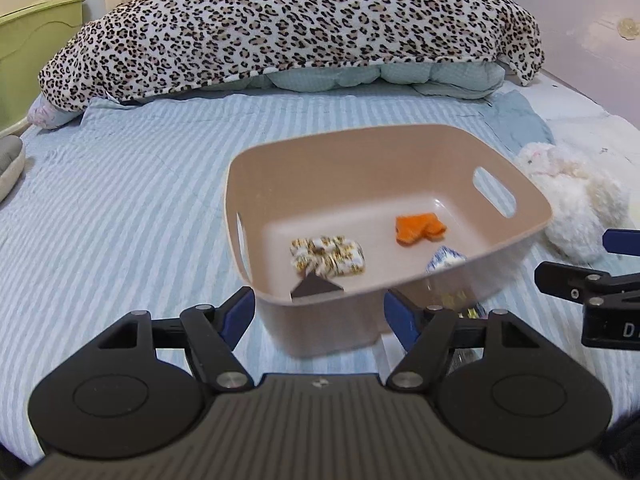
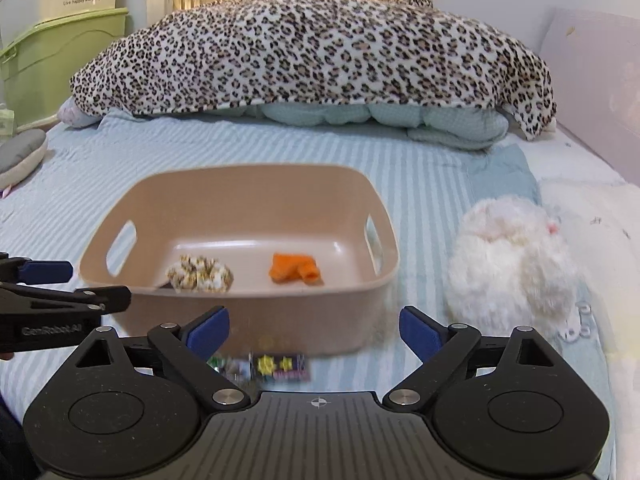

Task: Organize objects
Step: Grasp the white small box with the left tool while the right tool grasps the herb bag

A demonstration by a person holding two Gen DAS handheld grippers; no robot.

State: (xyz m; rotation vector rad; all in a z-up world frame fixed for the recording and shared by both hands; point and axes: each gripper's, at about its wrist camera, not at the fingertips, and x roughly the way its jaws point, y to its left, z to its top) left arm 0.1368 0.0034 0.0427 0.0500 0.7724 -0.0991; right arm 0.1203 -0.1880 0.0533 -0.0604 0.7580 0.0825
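Bedroom scene: striped blue bed sheet [image 2: 280, 152] carries everything. Nearest, left gripper [image 1: 320, 316] w/ jaws apart, nothing between the blue pads; right gripper [image 2: 314, 330] also spread wide, nothing pinched. Just past the right gripper's tips, a small colourful packet [image 2: 280, 366] lies blurred on the sheet, touching or just beside the basket's near wall; can't tell which. Beige basket [image 2: 256, 320] w/ handle slots sits mid-bed, near the front edge. Inside it: a patterned scrunchie [image 2: 200, 274] toward the left wall, an orange cloth piece [image 2: 295, 268] nearer the middle, apart from each other. Left-wrist view also shows a dark triangular bit [image 1: 316, 285] just in front of the scrunchie and a blue-white item [image 1: 444, 259] by the near-right rim, too blurred to name. White fluffy plush toy [image 2: 508, 256] rests right of the basket, near the bed's right edge. Farther back, leopard-print blanket [image 2: 312, 48] is heaped over pale green bedding [image 2: 360, 114] at the head end. Green storage box [image 2: 52, 60] stands off the far-left corner.
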